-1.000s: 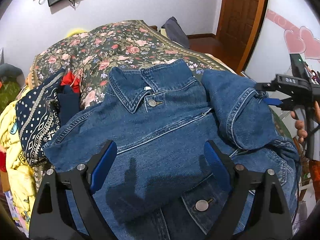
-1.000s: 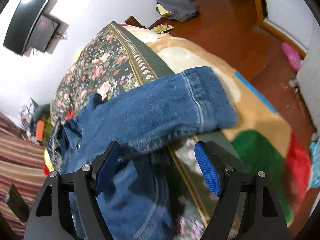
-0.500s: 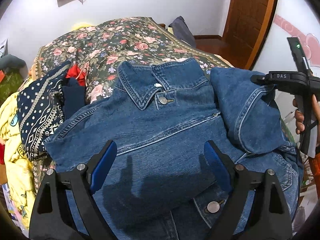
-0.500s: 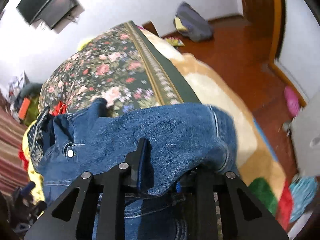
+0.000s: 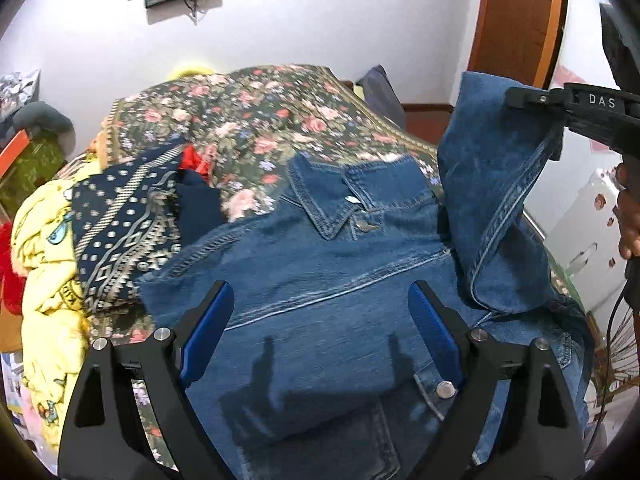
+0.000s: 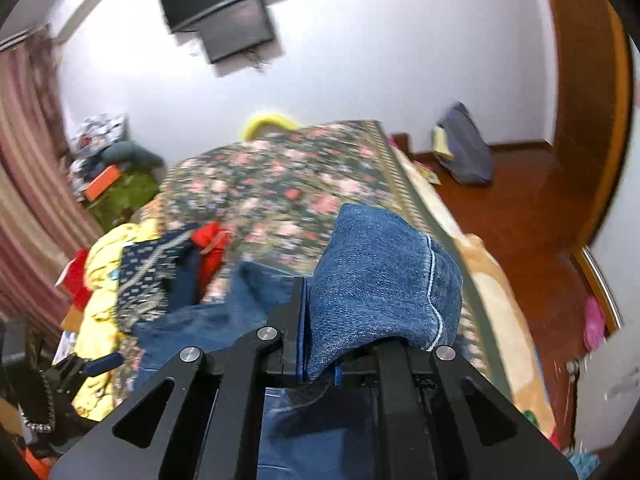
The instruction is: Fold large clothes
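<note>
A blue denim jacket (image 5: pixel 320 280) lies front up on the floral bedspread (image 5: pixel 256 120), collar away from me. My left gripper (image 5: pixel 320 328) is open and empty, hovering just above the jacket's chest. My right gripper (image 6: pixel 320 364) is shut on the jacket's right sleeve (image 6: pixel 380 280) and holds its cuff end lifted above the bed. In the left wrist view the raised sleeve (image 5: pixel 492 184) hangs from the right gripper (image 5: pixel 536 100) at the right edge.
A pile of other clothes, yellow (image 5: pixel 44 248), navy patterned (image 5: pixel 120 224) and red, lies on the bed to the left of the jacket. A dark bag (image 6: pixel 464 152) sits on the wooden floor near the door. The bed's right edge (image 6: pixel 480 280) runs beside the sleeve.
My right gripper closed on the sleeve and lifted it up off the bed. My left gripper stayed open over the jacket, drawing back slightly.
</note>
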Available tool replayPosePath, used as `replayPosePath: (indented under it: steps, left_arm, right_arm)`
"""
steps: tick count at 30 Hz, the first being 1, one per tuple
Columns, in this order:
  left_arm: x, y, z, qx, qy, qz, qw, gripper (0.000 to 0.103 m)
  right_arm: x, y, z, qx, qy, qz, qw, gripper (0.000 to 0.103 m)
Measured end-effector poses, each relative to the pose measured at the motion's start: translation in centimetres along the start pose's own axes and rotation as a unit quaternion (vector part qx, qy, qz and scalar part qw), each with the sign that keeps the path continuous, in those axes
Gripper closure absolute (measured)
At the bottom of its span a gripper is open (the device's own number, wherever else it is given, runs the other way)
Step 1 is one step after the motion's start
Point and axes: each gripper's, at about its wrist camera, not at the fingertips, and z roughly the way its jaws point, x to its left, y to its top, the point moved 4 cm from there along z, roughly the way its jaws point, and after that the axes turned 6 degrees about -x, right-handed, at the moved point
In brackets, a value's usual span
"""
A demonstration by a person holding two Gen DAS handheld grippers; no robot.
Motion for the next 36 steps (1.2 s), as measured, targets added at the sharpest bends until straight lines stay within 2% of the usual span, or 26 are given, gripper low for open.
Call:
replayPosePath:
  steps: [8,12,20,24,26,27,28,30,32,36]
  left_arm:
    - [5.2,-0.8,-3.6,-0.026,0.023,-0.035,0.9988,0.014]
    - [8.5,-2.3,-4.8,-0.023,0.044,-0.057,0.9972,0.014]
    - [13.9,-5.3,-6.1,-0.009,0.074,-0.113,0.9908,0.014]
    - [15.8,-6.5,-6.2,0.001,0.082,-0.139,0.9869,0.014]
    - [16.0,-6.8,-6.1,0.004,0.084,-0.145,0.9859,0.014]
    - [16.1,-6.8,-6.0,0.006,0.085,-0.147,0.9856,0.014]
    - [16.1,-6.8,-6.0,0.006,0.085,-0.147,0.9855,0.014]
    - [15.9,-6.6,-5.9,0.005,0.084,-0.145,0.9858,0.014]
    - [15.5,-6.3,-5.7,0.005,0.082,-0.141,0.9866,0.014]
    - [14.1,-5.4,-4.8,0.009,0.072,-0.128,0.9891,0.014]
  right_arm:
    - [9.3,-1.9,3.8,0.036,0.067,-0.051,0.996,0.094]
    - [13.5,-5.2,6.8,0.096,0.1,-0.069,0.988,0.094]
    - [17.1,-13.5,11.7,0.234,0.126,-0.09,0.96,0.094]
    - [17.7,-15.2,11.9,0.274,0.123,-0.107,0.948,0.088]
    - [18.0,-15.6,11.8,0.3,0.125,-0.118,0.938,0.076]
    - [18.1,-15.5,11.5,0.309,0.13,-0.12,0.934,0.063]
    - [18.1,-15.4,11.1,0.309,0.132,-0.121,0.934,0.055]
    - [17.9,-14.6,10.1,0.303,0.136,-0.125,0.935,0.05]
    - [17.5,-13.6,9.1,0.293,0.141,-0.126,0.937,0.05]
    - [15.3,-10.1,6.6,0.247,0.13,-0.121,0.953,0.05]
